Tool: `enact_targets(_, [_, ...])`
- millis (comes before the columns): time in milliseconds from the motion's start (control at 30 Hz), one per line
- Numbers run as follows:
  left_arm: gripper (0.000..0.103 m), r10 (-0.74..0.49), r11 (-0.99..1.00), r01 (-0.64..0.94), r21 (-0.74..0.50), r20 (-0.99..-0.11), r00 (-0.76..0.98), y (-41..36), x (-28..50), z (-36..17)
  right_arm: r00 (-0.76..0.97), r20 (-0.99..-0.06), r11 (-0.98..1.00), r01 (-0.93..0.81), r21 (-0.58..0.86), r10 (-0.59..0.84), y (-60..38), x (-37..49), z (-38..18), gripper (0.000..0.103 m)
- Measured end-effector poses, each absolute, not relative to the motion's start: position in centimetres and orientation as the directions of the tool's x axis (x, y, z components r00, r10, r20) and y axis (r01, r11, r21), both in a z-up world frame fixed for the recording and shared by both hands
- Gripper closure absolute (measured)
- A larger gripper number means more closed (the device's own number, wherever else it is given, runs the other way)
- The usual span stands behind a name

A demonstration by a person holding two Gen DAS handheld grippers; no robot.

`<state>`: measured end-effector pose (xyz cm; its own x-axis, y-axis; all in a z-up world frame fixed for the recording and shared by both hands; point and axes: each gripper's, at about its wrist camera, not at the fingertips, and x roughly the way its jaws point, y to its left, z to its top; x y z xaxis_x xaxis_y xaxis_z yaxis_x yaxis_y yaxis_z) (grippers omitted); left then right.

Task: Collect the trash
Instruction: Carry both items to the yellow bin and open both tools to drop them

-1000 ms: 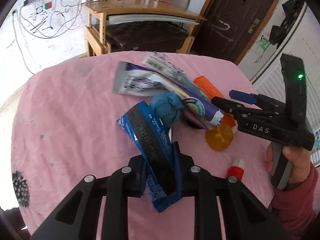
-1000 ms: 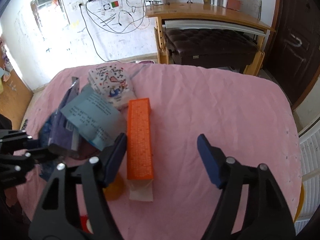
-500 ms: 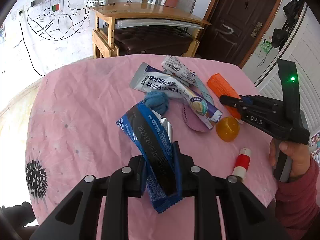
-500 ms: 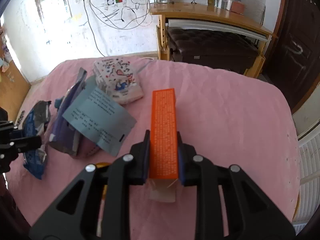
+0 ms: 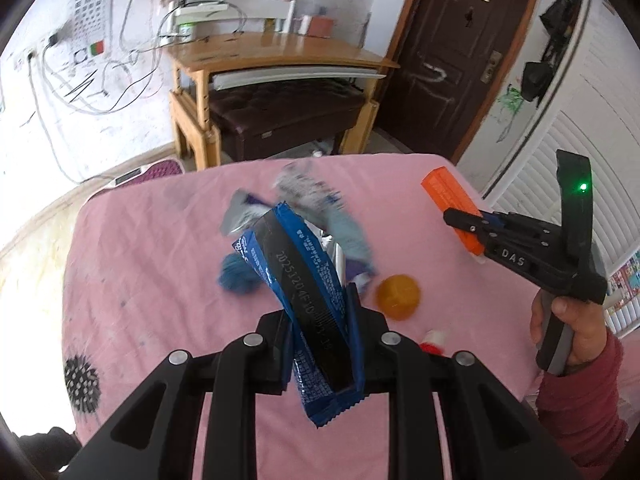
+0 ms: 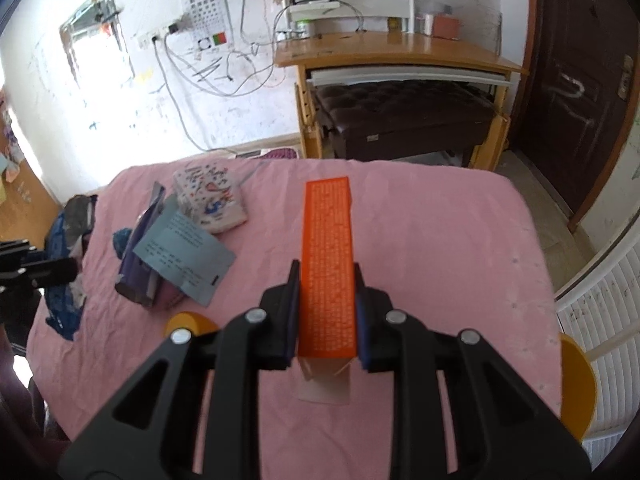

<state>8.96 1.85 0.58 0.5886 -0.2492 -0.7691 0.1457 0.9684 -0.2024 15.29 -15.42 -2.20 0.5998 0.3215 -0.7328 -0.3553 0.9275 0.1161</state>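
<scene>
My left gripper (image 5: 320,340) is shut on a blue and black snack wrapper (image 5: 304,292) and holds it above the pink table (image 5: 160,260). My right gripper (image 6: 327,312) is shut on a long orange box (image 6: 329,264), lifted off the cloth; it also shows in the left wrist view (image 5: 452,208). On the table lie a purple and silver wrapper (image 6: 138,256), a light blue paper slip (image 6: 180,256), a patterned tissue pack (image 6: 210,198), a blue yarn ball (image 5: 236,276), an orange round lid (image 5: 398,296) and a red and white tube (image 5: 432,340).
A wooden desk (image 6: 392,52) with a dark padded bench under it stands behind the table. A dark door (image 5: 456,48) is at the back right. A white radiator (image 6: 600,304) and a yellow stool (image 6: 576,384) sit right of the table.
My right gripper has shut on the orange box and lifted it. My left gripper has risen and pulled back with the blue wrapper.
</scene>
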Motion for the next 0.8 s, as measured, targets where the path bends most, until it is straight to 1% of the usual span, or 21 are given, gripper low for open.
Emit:
enact_targets(167, [0.085,-0.266,0.964,0.190,-0.189,-0.756,0.598,-2.3,10.2,1.1,0.628,-0.711,0.941,-0.305,0.148,0.316,-19.0,15.2,-1.8,0.081])
enact_targets(367, [0.085,-0.312,0.947,0.251,-0.200,-0.758,0.573,-7.4,11.7,0.9,0.665,-0.689,0.957,-0.232,0.174,0.287,-24.2,14.5,-2.0,0.081])
enact_targets(600, [0.085,-0.364,0.919,0.337,-0.205,-0.768,0.527,-15.8,13.7,0.8,0.725,-0.654,0.971,-0.089,0.220,0.214,-33.1,12.8,-2.2,0.081])
enact_targets(800, [0.085,-0.410,0.884,0.414,-0.217,-0.786,0.463,-24.6,15.5,0.2,0.719,-0.674,0.954,0.053,0.295,0.168,-41.2,12.0,-6.0,0.081])
